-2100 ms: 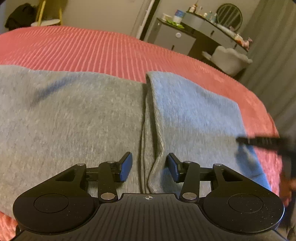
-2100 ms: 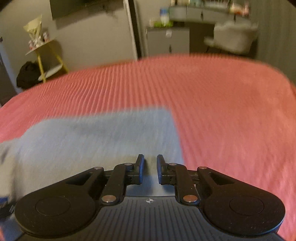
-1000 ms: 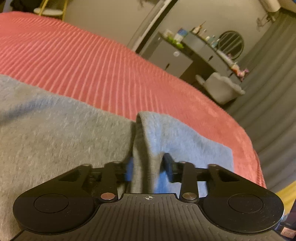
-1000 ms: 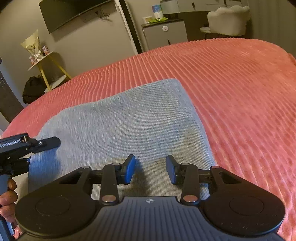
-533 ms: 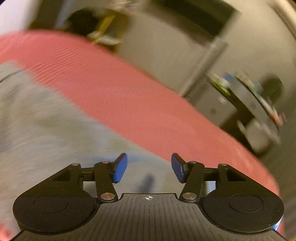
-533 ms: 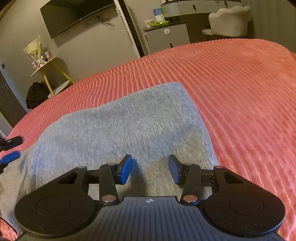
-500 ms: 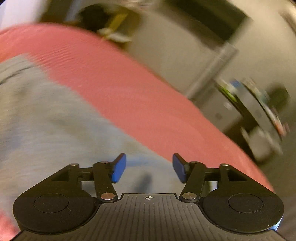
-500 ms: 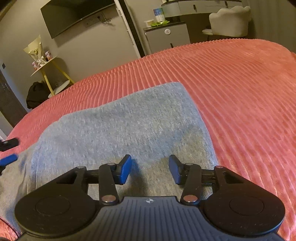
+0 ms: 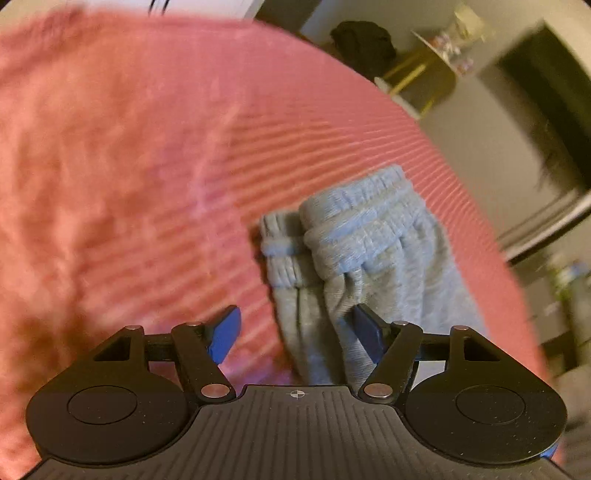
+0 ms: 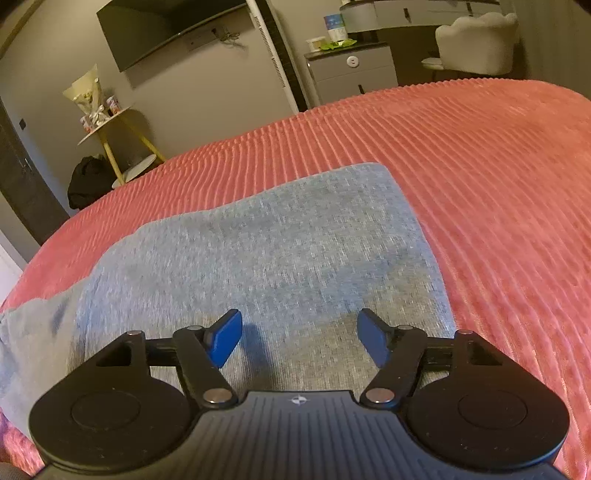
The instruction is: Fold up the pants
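Observation:
Grey sweatpants lie on a pink ribbed bedspread. In the left wrist view their gathered elastic waistband end [image 9: 354, 229] bunches ahead of my left gripper [image 9: 299, 332], which is open and empty just above the fabric edge. In the right wrist view a flat folded part of the pants [image 10: 266, 251] spreads out ahead. My right gripper [image 10: 301, 338] is open and empty, hovering low over that fold near its right side.
The pink bedspread [image 10: 498, 177] reaches far to the right and back. Beyond the bed stand a yellow-legged side table [image 10: 110, 122], a grey cabinet [image 10: 351, 74], a white chair [image 10: 476, 40] and a wall television [image 10: 166, 29].
My left gripper has swung left from the fold line to the waistband end, its view still blurred. My right gripper has opened wider and stayed over the folded part.

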Available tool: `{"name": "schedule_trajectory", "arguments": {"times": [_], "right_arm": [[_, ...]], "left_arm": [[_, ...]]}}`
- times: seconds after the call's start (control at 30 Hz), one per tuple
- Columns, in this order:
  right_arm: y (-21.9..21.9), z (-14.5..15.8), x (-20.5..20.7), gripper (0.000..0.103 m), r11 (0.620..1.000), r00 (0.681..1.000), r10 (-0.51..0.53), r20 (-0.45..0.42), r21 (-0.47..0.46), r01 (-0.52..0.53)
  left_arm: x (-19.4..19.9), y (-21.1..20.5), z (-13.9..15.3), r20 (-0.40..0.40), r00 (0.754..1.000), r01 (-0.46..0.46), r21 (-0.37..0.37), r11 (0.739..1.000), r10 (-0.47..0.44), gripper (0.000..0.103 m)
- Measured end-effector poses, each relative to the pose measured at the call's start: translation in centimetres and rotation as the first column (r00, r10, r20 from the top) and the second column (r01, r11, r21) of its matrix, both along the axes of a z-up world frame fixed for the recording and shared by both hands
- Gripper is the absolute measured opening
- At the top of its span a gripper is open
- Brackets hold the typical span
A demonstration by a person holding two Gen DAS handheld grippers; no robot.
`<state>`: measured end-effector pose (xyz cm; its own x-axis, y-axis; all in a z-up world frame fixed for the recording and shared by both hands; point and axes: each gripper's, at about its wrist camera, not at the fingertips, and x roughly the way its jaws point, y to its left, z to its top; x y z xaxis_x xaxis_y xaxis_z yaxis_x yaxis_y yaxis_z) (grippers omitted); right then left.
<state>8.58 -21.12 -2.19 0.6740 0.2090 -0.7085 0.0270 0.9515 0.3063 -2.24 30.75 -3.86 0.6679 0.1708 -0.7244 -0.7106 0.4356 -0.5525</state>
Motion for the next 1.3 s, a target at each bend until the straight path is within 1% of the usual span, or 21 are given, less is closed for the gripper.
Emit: {"name": "schedule_trajectory", "arguments": {"times": [0.07,0.1,0.17,0.2,0.37,0.47,0.5,0.57,0.6,0.63,0.73,0.8,0.87,0.93,1.03,1.07,1.13,1.2,1.23,1.27,1.3], "right_arm": [[0.1,0.0,0.0,0.07,1.0,1.0,0.001,0.0,-0.003,-0.001],[0.1,0.0,0.0,0.07,1.0,1.0,-0.001,0.0,-0.001,0.001],[0.0,0.0,0.0,0.071,1.0,1.0,-0.002,-0.001,0.001,0.002],[0.0,0.0,0.0,0.072,1.0,1.0,-0.001,-0.002,-0.002,0.001],[0.6,-0.2,0.2,0.081,0.999,1.0,0.029,0.002,-0.028,-0.029],[1.0,-0.2,0.3,0.085,0.998,0.999,0.046,0.003,-0.051,-0.046],[1.0,-0.2,0.3,0.085,0.997,0.999,0.049,0.003,-0.056,-0.049],[1.0,-0.3,0.4,0.085,0.997,0.999,0.05,0.004,-0.063,-0.05],[1.0,-0.3,0.4,0.085,0.997,0.999,0.05,0.004,-0.062,-0.05],[0.9,-0.2,0.4,0.085,0.997,0.999,0.049,0.005,-0.059,-0.049],[0.6,-0.2,0.4,0.085,0.998,0.999,0.044,0.009,-0.039,-0.044],[0.3,0.0,0.3,0.083,0.999,0.999,0.035,0.02,-0.019,-0.035],[-0.1,0.2,0.0,0.083,1.0,0.999,0.023,0.039,-0.008,-0.023],[-0.2,0.7,-0.3,0.083,1.0,0.997,0.005,0.073,-0.023,-0.003],[-0.5,1.5,-0.9,0.083,0.998,0.987,-0.034,0.155,-0.053,0.042],[-0.8,1.7,-1.2,0.083,0.997,0.982,-0.051,0.181,-0.044,0.06],[-1.7,1.9,-1.4,0.083,0.998,0.981,-0.05,0.188,0.048,0.041],[-2.5,1.7,-1.1,0.083,0.992,0.988,-0.057,0.147,0.12,0.039],[-2.6,1.6,-1.1,0.083,0.989,0.99,-0.049,0.134,0.145,0.03],[-2.6,1.6,-1.0,0.083,0.988,0.99,-0.036,0.134,0.154,0.015],[-2.5,1.7,-1.1,0.083,0.988,0.99,-0.022,0.138,0.157,0.0]], "left_arm": [[-0.1,0.4,-0.5,0.084,0.996,-0.006,-0.029,1.0,0.008,0.072],[0.1,0.4,-0.6,0.107,0.994,-0.004,-0.033,0.999,0.008,0.073],[0.7,0.6,-1.1,0.111,0.994,-0.001,-0.041,0.999,0.005,0.074],[0.1,1.0,-1.5,0.121,0.993,0.003,-0.04,0.999,0.002,0.076],[0.9,1.7,-2.6,0.187,0.982,0.008,-0.053,0.999,0.002,0.088],[2.2,2.1,-3.0,0.167,0.986,0.019,-0.029,0.999,-0.014,0.089],[2.7,2.0,-2.8,0.15,0.988,0.025,-0.008,1.0,-0.024,0.087],[3.4,1.6,-2.0,0.103,0.994,0.03,0.037,0.999,-0.034,0.074],[3.3,1.4,-1.7,0.086,0.996,0.029,0.06,0.998,-0.034,0.063],[3.3,1.2,-1.3,0.084,0.996,0.035,0.078,0.996,-0.042,0.054],[2.6,0.3,0.1,0.119,0.991,0.05,0.127,0.991,-0.065,0.04],[1.7,-0.9,1.6,0.147,0.983,0.075,0.199,0.977,-0.106,0.038],[1.7,-2.5,3.4,0.146,0.977,0.105,0.29,0.951,-0.153,0.037],[1.9,-4.4,5.2,0.144,0.97,0.13,0.376,0.918,-0.197,0.036],[2.4,-7.9,7.8,0.136,0.952,0.173,0.494,0.852,-0.273,0.035],[2.6,-9.4,8.7,0.132,0.941,0.196,0.537,0.821,-0.311,0.034],[2.9,-12.3,10.3,0.118,0.915,0.238,0.612,0.754,-0.385,0.034],[3.0,-16.3,11.8,0.092,0.878,0.283,0.693,0.664,-0.47,0.034],[2.9,-18.0,12.1,0.083,0.86,0.3,0.717,0.63,-0.504,0.034],[2.9,-20.0,12.5,0.076,0.832,0.325,0.737,0.593,-0.55,0.034],[2.8,-21.7,12.6,0.074,0.806,0.346,0.746,0.569,-0.588,0.034]]}}
